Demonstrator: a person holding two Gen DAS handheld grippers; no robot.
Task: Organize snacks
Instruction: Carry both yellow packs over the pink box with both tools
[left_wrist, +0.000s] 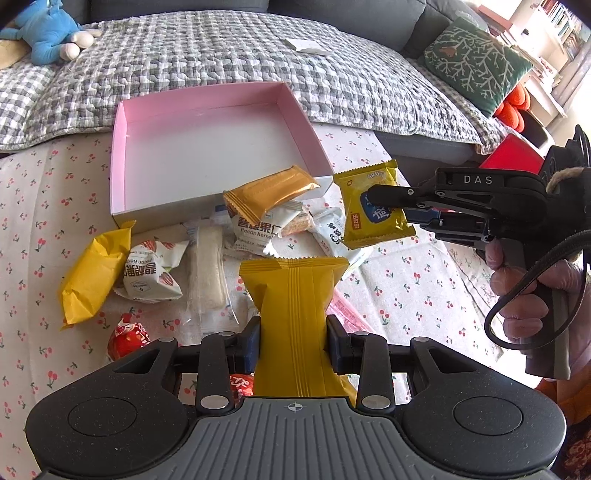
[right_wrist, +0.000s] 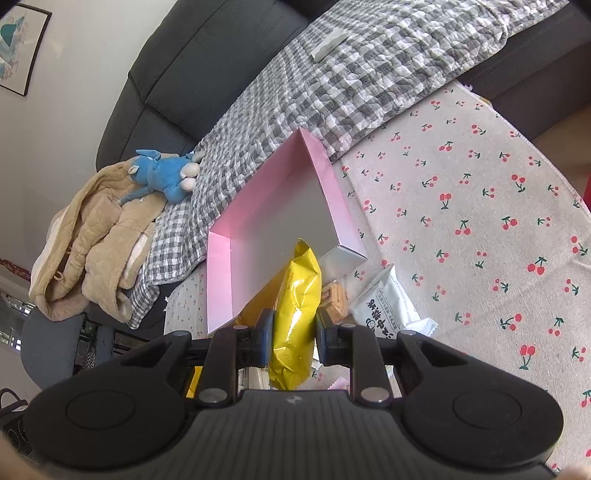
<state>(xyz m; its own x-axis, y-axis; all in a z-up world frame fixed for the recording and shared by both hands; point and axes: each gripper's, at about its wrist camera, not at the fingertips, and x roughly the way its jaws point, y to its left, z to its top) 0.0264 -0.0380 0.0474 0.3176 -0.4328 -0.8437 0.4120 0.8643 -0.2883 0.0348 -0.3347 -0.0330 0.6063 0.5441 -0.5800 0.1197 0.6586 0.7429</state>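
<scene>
An empty pink box (left_wrist: 122, 147) sits on the cherry-print cloth, open side up; it also shows in the right wrist view (right_wrist: 332, 184). My left gripper (left_wrist: 293, 341) is shut on a plain yellow snack packet (left_wrist: 291, 295) held above the snack pile. My right gripper (right_wrist: 293, 339) is shut on a yellow packet with a blue label (right_wrist: 297, 306); in the left wrist view it (left_wrist: 391, 206) holds that packet (left_wrist: 373, 206) just right of the box's near right corner. Loose snacks lie in front of the box: a gold bar packet (left_wrist: 269, 192), a pecan packet (left_wrist: 255, 229), a yellow packet (left_wrist: 92, 277).
A sofa with a grey checked quilt (left_wrist: 221, 48) lies behind the box. A blue plush toy (left_wrist: 48, 33) and a green cushion (left_wrist: 476, 62) rest on it. A red sweet (left_wrist: 127, 338) and a white packet (right_wrist: 388, 306) lie on the cloth.
</scene>
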